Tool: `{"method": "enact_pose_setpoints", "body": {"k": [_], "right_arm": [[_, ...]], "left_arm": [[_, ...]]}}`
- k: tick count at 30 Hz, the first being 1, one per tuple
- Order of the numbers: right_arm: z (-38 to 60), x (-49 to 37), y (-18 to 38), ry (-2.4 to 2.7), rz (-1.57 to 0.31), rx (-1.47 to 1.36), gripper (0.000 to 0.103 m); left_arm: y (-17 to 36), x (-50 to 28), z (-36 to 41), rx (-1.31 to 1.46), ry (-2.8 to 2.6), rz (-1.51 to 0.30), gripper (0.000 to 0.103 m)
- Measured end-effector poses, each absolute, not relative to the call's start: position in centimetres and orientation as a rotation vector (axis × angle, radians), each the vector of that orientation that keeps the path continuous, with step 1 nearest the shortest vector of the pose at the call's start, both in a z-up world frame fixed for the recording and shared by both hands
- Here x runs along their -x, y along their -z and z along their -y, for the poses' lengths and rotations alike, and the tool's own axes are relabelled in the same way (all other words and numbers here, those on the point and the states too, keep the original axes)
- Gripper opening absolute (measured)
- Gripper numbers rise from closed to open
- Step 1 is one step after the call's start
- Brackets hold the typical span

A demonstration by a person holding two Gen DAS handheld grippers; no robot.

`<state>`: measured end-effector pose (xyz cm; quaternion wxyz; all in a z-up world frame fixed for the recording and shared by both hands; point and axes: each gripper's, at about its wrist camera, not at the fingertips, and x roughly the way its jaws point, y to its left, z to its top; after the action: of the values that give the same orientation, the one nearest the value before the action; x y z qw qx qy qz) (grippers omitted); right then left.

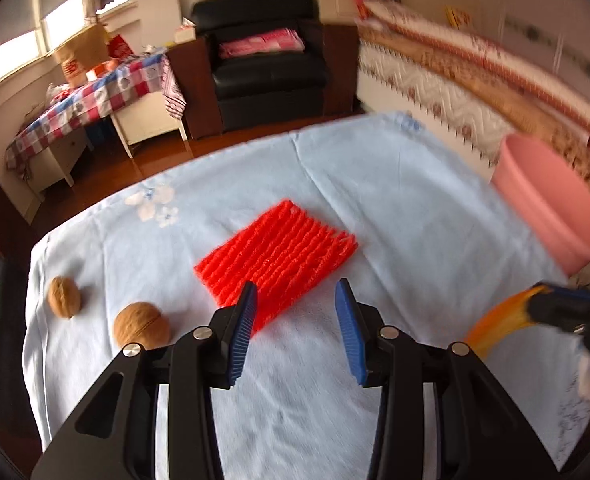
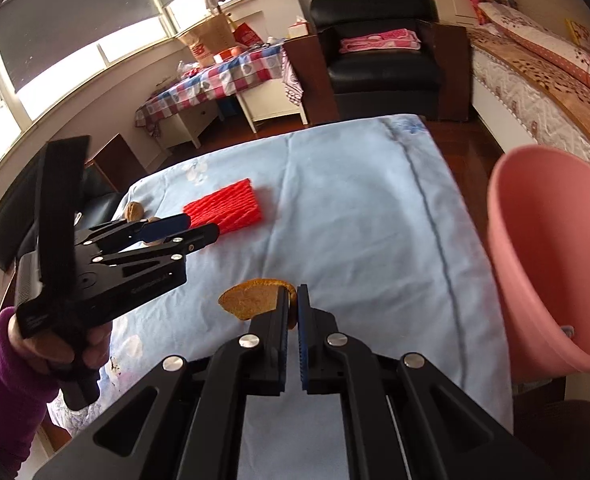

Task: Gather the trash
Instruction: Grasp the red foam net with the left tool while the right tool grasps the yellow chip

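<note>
My right gripper is shut on a piece of orange peel and holds it above the blue-clothed table; the peel also shows in the left wrist view. A pink bin stands just off the table's right edge, also seen in the left wrist view. My left gripper is open and empty, just short of a red foam net lying on the cloth. The net and the left gripper also show in the right wrist view.
Two walnuts lie on the cloth at the left. Beyond the table are a black armchair, a checkered side table and a bed along the right wall.
</note>
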<state>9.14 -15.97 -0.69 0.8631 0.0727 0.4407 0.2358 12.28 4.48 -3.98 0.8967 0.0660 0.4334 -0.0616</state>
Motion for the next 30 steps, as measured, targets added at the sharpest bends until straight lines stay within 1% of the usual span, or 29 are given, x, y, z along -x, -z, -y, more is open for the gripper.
{"method": "enact_pose_setpoints", "body": {"k": [7, 8, 9, 10, 11, 12, 18, 23, 30], "right_arm": [[18.1, -9.1, 0.7, -0.45, -0.924, -0.19, 0.004], [18.4, -9.1, 0.7, -0.445, -0.924, -0.195, 0.004], [18.7, -9.1, 0.7, -0.439, -0.923, -0.198, 0.004], [18.8, -9.0, 0.7, -0.435, -0.923, -0.202, 0.004], [19.1, -8.9, 0.6, -0.433, -0.923, -0.209, 0.004], [19.3, -8.9, 0.6, -0.432, -0.922, -0.213, 0.004], [20.2, -8.3, -0.1, -0.417, -0.9, -0.223, 0.004], [20.9, -7.6, -0.7, -0.406, -0.883, -0.23, 0.004], [23.7, -6.8, -1.8, -0.364, -0.844, -0.252, 0.004]], "left_arm": [[5.1, -13.4, -4.2, -0.177, 0.097, -0.896, 0.04], [5.1, -13.4, -4.3, -0.175, 0.095, -0.89, 0.027], [5.2, -13.4, -4.4, -0.176, 0.083, -0.891, 0.018], [5.2, -13.3, -4.6, -0.17, 0.077, -0.889, 0.016], [5.0, -13.1, -4.8, -0.151, 0.079, -0.886, 0.01], [4.8, -13.0, -4.8, -0.139, 0.08, -0.885, 0.009], [2.4, -10.5, -4.4, 0.0, 0.135, -0.856, 0.008], [0.8, -7.7, -1.8, 0.084, 0.211, -0.823, 0.008], [-0.5, -5.7, 2.0, 0.136, 0.277, -0.81, 0.008]]}}
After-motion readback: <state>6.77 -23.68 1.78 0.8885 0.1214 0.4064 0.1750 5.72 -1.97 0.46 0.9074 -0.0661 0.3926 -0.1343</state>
